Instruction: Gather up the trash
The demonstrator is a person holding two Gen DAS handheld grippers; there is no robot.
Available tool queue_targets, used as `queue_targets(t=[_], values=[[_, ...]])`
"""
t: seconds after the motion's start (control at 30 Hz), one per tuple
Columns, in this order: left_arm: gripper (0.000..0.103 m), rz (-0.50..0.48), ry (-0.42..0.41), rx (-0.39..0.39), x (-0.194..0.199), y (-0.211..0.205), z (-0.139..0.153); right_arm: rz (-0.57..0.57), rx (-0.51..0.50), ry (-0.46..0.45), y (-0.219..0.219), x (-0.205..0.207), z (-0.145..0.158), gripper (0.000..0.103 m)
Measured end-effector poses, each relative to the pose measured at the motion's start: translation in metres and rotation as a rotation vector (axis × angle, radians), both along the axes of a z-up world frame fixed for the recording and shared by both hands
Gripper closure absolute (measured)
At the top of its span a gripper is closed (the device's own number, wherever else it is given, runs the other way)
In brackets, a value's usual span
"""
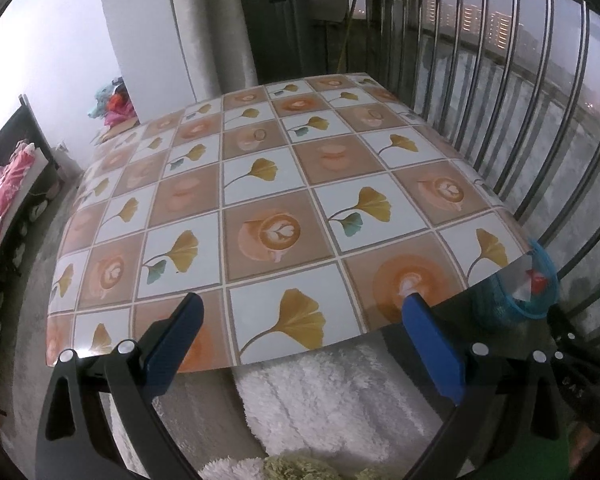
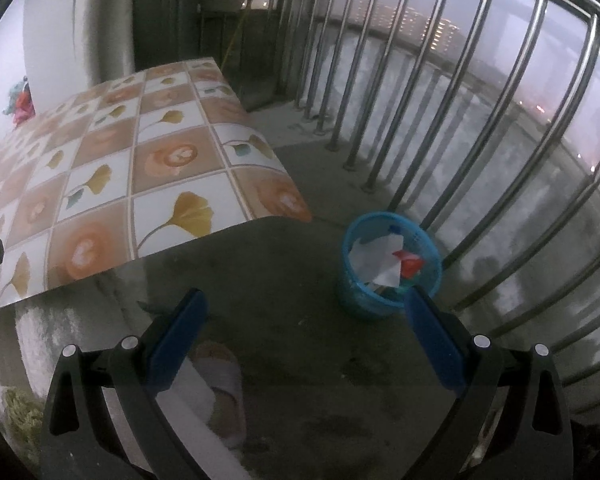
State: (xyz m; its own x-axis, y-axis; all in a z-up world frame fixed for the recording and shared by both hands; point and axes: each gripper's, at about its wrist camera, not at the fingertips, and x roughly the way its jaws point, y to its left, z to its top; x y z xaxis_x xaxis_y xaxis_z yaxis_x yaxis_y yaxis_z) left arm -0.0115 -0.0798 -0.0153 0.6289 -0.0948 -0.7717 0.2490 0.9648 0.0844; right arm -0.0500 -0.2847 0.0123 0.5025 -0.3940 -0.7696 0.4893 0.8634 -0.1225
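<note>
Left hand-held gripper: blue-padded jaws spread wide, nothing between them, poised over the near edge of the counter. Right hand-held gripper: jaws likewise spread and empty, above the grey concrete floor. Counter: covered in glossy tile-pattern oilcloth with ginkgo leaves and coffee cups. Small round blue plastic basket: on the floor beside the counter's corner, near the steel railing, containing white crumpled paper and a red scrap.
</note>
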Motion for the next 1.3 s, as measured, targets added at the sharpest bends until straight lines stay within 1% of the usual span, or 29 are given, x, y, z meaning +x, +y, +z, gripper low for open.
queue_targets(t=[0.33, 0.73, 1.3], values=[[0.005, -0.007, -0.01, 0.008, -0.001, -0.003, 0.002, -0.005, -0.014, -0.006, 0.0, -0.001, 0.0, 0.008], [0.006, -0.007, -0.011, 0.0, 0.001, -0.003, 0.008, -0.018, -0.022, -0.02, -0.006, 0.0, 0.007, 0.008], [0.006, -0.005, -0.01, 0.001, 0.001, -0.001, 0.007, -0.023, -0.025, -0.026, -0.008, 0.001, 0.009, 0.008]])
